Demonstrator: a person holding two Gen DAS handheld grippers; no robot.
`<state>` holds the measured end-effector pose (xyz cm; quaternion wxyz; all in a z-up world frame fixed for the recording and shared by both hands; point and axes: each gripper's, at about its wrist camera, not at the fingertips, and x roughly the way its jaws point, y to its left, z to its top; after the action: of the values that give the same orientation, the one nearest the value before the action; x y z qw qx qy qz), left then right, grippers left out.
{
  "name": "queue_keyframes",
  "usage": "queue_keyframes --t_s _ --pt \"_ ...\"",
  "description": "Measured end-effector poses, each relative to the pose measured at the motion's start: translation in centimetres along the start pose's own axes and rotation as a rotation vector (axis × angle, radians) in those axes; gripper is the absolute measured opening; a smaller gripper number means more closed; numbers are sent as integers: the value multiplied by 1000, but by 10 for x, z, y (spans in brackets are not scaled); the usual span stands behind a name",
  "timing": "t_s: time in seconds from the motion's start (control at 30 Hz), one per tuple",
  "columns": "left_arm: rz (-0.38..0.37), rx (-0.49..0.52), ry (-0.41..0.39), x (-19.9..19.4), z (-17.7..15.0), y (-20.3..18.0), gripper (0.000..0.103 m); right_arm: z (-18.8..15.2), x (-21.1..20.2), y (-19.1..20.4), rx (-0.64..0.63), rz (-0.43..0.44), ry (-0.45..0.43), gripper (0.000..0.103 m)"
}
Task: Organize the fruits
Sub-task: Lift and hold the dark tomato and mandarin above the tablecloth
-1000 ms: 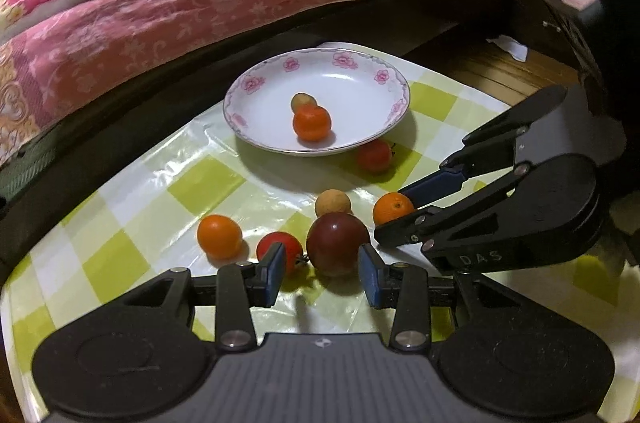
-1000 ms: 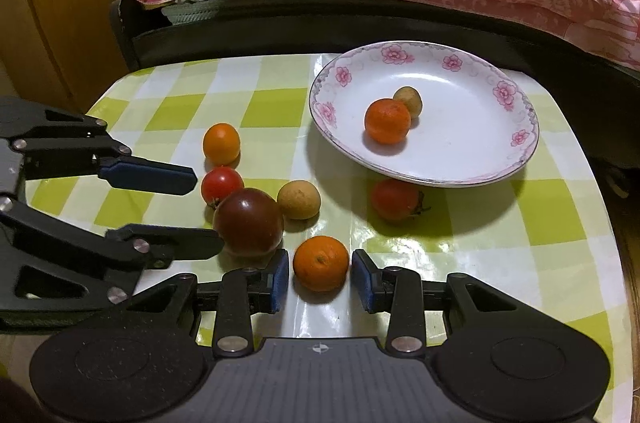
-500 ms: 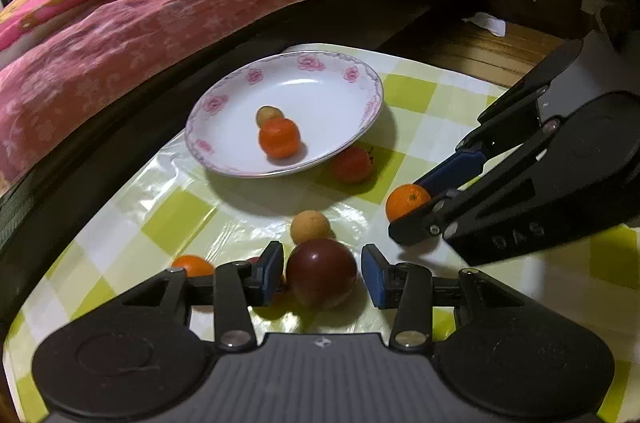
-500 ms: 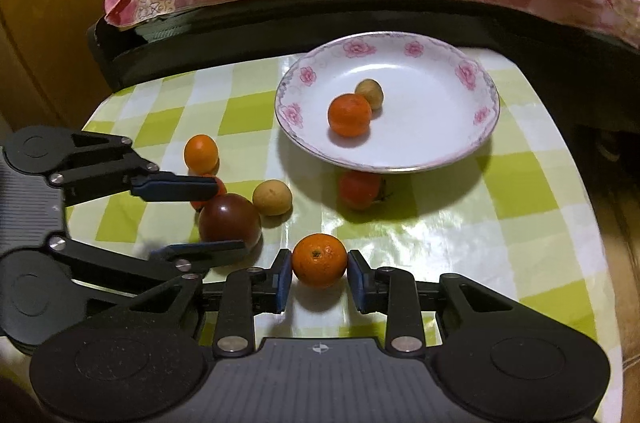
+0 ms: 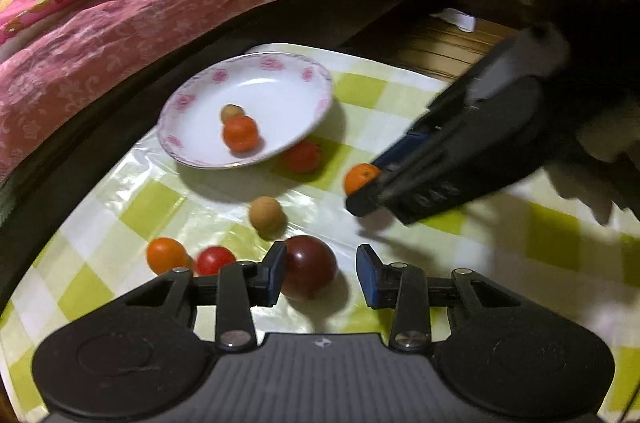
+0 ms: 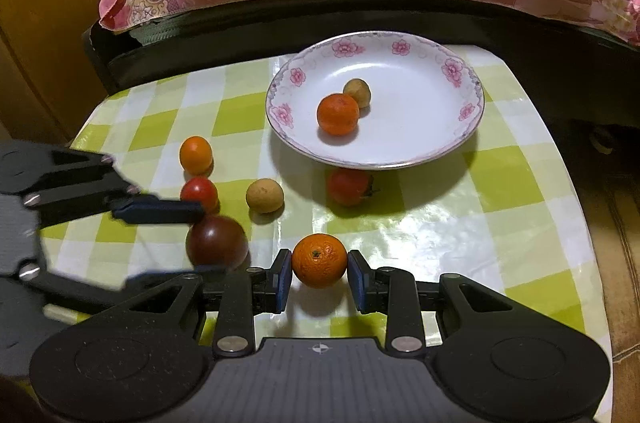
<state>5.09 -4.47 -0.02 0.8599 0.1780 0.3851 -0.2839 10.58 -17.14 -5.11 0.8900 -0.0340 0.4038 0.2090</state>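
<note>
Orange (image 6: 319, 260) pinched in right tool (image 6: 319, 275), likely for the plate (image 6: 400, 47) at twelve o'clock; left tool (image 5: 322, 277), jaws just closing, loosely straddles dark tomato (image 5: 310, 265).

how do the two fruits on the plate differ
Colour: the orange is bright orange, the tan fruit dull yellow-brown.
Size: the orange is clearly bigger than the tan fruit.
Place: the orange lies nearer the plate's middle, the tan fruit just behind it, toward the bed.
Both are round and lie loose in the plate, close together.
</note>
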Motion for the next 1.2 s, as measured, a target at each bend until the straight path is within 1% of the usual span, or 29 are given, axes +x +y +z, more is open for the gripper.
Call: queue_keyframes --t_s 0.03,0.1,0.17,0.23,0.3,0.37,0.47,0.53,0.6,0.73,0.8,0.9,1.0,1.07,1.13,1.2 --pt "3 10 -4 0 -2 -3 46 0 0 -1 1 -2 5 27" --pt "38 54 -10 2 -4 -8 49 -2 2 -1 0 -6 14 27" --pt "62 65 -7 6 -4 -8 54 -3 4 0 -3 -9 24 27" --pt "70 46 -7 13 -4 -5 64 -5 6 2 -8 -8 32 27" --pt "96 44 -3 21 -4 -3 66 -6 7 4 -12 -6 39 27" --pt "117 39 4 27 -4 0 66 -8 9 5 -13 -6 46 27" --pt "128 31 -7 30 -5 3 63 -8 8 4 -10 -6 46 26" --pt "152 35 -8 31 -3 2 52 -8 7 3 -5 -8 45 26" --pt "169 28 -10 29 -1 4 44 -7 7 1 2 -9 46 26" --pt "153 36 3 25 -1 6 44 -7 5 1 1 -8 43 27" --pt "115 32 4 17 -2 2 44 -7 5 1 3 -5 41 26" --pt "84 45 -10 5 -2 -5 43 -6 1 1 3 -2 31 26" --pt "25 9 -5 0 -3 -4 43 -6 -2 0 6 2 26 27" --pt "24 13 13 3 -7 -5 43 -7 -2 1 -1 5 30 27" --pt "9 -6 35 8 -12 -3 44 -8 -1 2 -16 0 36 27" --pt "8 -14 32 8 -14 -3 44 -10 1 3 -26 -5 45 26"
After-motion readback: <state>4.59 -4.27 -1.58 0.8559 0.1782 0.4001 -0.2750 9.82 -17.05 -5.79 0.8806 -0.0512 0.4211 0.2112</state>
